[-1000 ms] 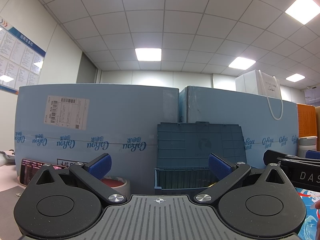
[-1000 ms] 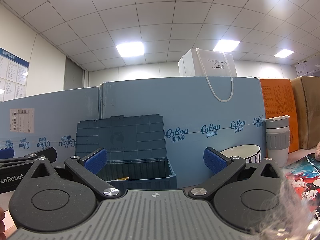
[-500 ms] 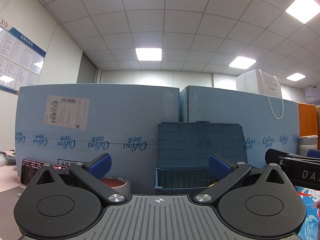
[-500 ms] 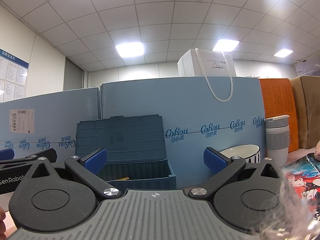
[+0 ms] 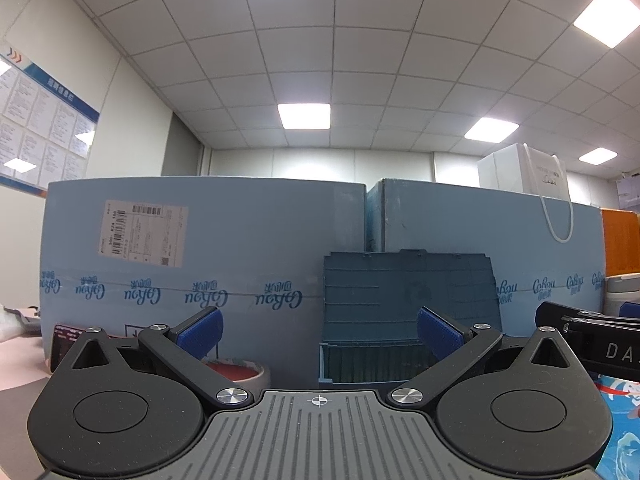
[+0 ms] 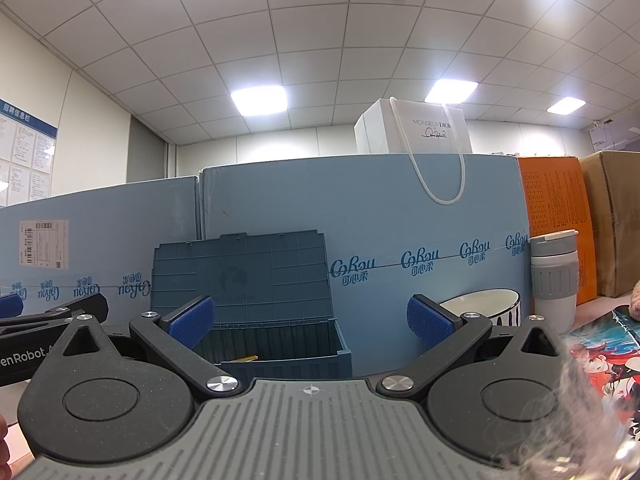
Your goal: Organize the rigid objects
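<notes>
In the left wrist view, almost nothing has changed over the last second: the left gripper (image 5: 318, 330) remains level with its jaws apart and empty, so no grasp has begun and the task appears to be at its start. The open storage box (image 5: 408, 312) stands directly ahead against the blue carton (image 5: 208, 248), which carries the repeated "CoRou" print and a barcode label too small to read. A tape roll (image 5: 240, 372) lies left of the box. The right-hand tool's arm at the edge shows "DA".

In the right wrist view, the right gripper (image 6: 310, 320) is likewise unmoved, jaws apart, holding nothing. The box holds a yellowish item (image 6: 246, 359). A bowl (image 6: 482, 306) and tumbler (image 6: 554, 280) stand to the right. The white bag (image 6: 416, 132) reads "MONSIEUR DIOR"; the other gripper's arm reads "enRobot".
</notes>
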Demonstrator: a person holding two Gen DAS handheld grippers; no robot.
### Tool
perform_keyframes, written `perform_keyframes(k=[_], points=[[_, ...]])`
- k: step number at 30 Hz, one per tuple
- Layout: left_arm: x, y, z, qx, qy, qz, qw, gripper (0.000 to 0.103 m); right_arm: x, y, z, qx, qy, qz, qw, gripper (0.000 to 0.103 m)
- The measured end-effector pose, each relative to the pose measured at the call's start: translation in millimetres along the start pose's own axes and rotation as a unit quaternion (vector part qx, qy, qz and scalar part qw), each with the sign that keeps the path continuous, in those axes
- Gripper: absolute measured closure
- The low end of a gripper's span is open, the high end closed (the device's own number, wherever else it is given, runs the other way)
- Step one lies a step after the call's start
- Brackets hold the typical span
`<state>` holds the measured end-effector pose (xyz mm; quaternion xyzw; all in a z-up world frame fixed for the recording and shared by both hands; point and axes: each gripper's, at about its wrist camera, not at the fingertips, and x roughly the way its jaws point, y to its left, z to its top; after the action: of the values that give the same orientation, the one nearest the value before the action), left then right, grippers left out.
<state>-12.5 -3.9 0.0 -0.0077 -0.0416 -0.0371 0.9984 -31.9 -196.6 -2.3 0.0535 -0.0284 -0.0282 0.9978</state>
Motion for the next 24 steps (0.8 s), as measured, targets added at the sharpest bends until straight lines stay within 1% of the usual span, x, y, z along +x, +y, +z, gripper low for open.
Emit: perform_keyframes(k=[24], points=[[3.8, -0.5, -0.7, 0.004, 0.011, 0.011, 0.9999, 0.0, 0.8, -0.1, -0.7, 0.0, 0.001, -0.001, 1.0, 0.0]])
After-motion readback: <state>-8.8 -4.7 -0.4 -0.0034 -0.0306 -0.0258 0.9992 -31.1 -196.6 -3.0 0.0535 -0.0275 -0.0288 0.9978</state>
